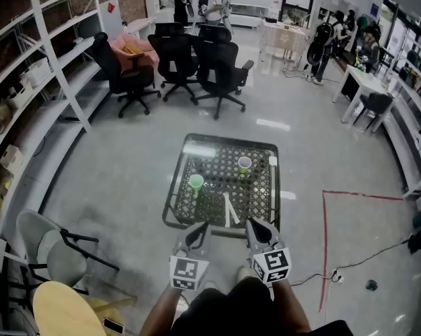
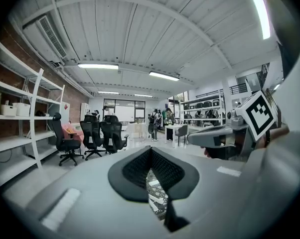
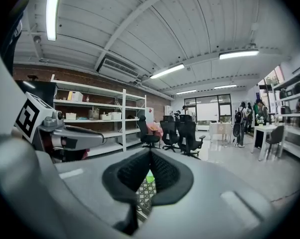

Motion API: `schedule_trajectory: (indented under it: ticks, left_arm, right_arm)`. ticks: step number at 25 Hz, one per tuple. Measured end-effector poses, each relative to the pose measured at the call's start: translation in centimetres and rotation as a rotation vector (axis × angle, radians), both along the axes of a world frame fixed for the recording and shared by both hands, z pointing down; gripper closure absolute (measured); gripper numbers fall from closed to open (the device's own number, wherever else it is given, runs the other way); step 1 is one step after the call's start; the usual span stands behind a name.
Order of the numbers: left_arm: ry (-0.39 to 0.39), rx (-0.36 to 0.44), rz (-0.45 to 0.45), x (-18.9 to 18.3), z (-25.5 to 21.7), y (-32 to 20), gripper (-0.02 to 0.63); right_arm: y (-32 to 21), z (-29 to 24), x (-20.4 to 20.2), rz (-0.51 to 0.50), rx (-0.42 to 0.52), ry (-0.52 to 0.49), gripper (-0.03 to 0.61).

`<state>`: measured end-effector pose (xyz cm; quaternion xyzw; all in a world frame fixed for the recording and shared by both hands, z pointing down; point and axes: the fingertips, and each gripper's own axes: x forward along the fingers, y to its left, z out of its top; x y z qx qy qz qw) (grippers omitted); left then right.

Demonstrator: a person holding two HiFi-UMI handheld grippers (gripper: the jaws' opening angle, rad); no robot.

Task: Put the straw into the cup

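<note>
white shelving [image 1: 53,82] runs along the left wall. a folding chair [image 1: 53,250] and a round wooden top [image 1: 60,310] crowd the near left corner. open grey floor [image 1: 119,180] lies between them and the desk [image 1: 179,212]. office chairs [image 1: 196,68] stand far off, well apart from the desk's far edge.

the desk is low, with a dark frame and a patterned mesh top, and has bare floor on all four sides. a green cup [image 1: 196,182] stands upright on its left half. a second cup [image 1: 245,163] stands upright farther back on the right half. the white straw [image 1: 226,208] lies flat near the desk's near edge, between the cups and the grippers, touching neither cup.

the left gripper [image 1: 198,227] hangs over the near edge left of the straw, roughly level and tipped slightly down. its fingers [image 2: 135,169] are pressed together with nothing between them. the right gripper [image 1: 256,224] sits just beside it at the same height, right of the straw. its fingers [image 3: 167,176] are also fully closed and empty. both forearms come in from the bottom, close and parallel. neither gripper touches the straw or a cup.

right of the desk the floor is open out to a red tape line [image 1: 324,243], with a cable [image 1: 364,261] past it. a white table and more shelving line the far right wall.
</note>
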<state>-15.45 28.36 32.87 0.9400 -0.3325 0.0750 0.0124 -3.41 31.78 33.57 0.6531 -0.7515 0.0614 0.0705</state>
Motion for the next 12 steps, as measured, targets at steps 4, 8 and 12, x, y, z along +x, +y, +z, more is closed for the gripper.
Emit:
schedule_trajectory:
  ticks: [4, 8, 12]
  left_arm:
    - [0.014, -0.012, -0.002, 0.4, 0.3, -1.0, 0.607]
    - [0.023, -0.026, -0.004, 1.6, 0.7, -2.6, 0.606]
    - [0.01, -0.046, -0.008, 3.6, 1.6, -5.3, 0.607]
  right_arm:
    - [-0.9, 0.8, 0.5, 0.01, -0.021, 0.011, 0.575]
    - [-2.4, 1.3, 1.7, 0.014, -0.03, 0.007, 0.575]
    - [-5.2, 2.0, 3.7, 0.009, -0.049, 0.004, 0.575]
